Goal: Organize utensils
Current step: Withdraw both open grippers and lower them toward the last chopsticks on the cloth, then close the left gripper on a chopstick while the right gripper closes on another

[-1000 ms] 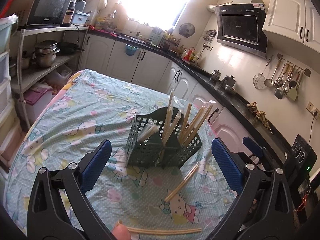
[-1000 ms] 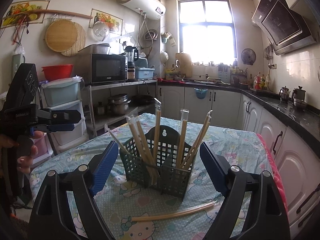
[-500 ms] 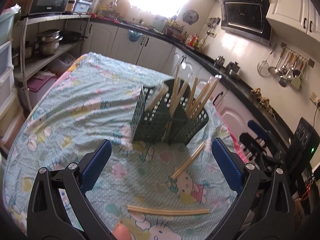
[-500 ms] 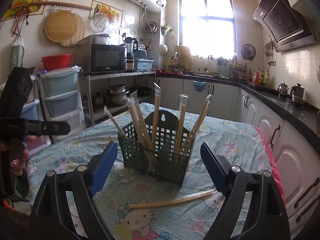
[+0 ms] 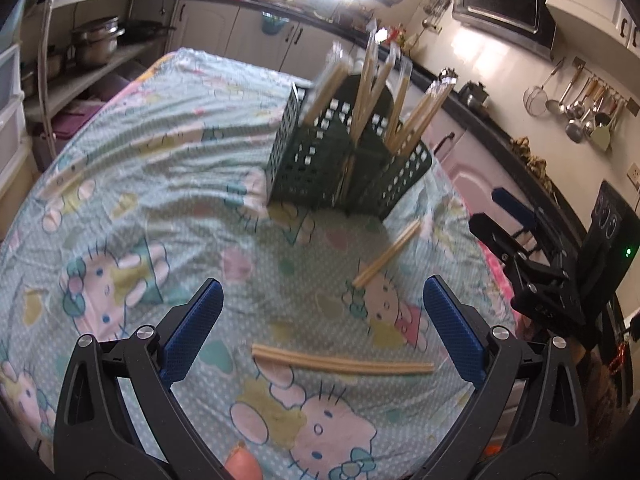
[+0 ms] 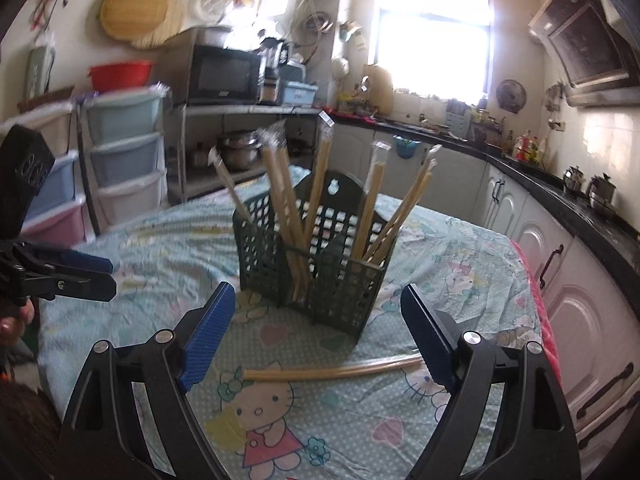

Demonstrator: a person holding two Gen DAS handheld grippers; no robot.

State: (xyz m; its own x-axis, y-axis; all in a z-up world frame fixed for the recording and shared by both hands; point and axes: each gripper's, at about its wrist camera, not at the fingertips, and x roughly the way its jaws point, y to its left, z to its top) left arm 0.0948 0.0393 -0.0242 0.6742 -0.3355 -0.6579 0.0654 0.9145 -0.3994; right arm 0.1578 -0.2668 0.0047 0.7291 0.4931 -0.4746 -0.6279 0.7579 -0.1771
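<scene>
The left gripper [image 5: 320,332] hangs wide open and empty; one wrapped chopstick pair [image 5: 342,362] lies on the tablecloth [image 5: 160,184] just beyond its blue fingertips [image 5: 192,332]. The right gripper [image 6: 316,334] is likewise spread wide, holding nothing, with another wrapped pair [image 6: 332,370] crossing between its tips. Directly ahead of both stands the green utensil basket [image 6: 316,256], holding upright chopsticks.
</scene>
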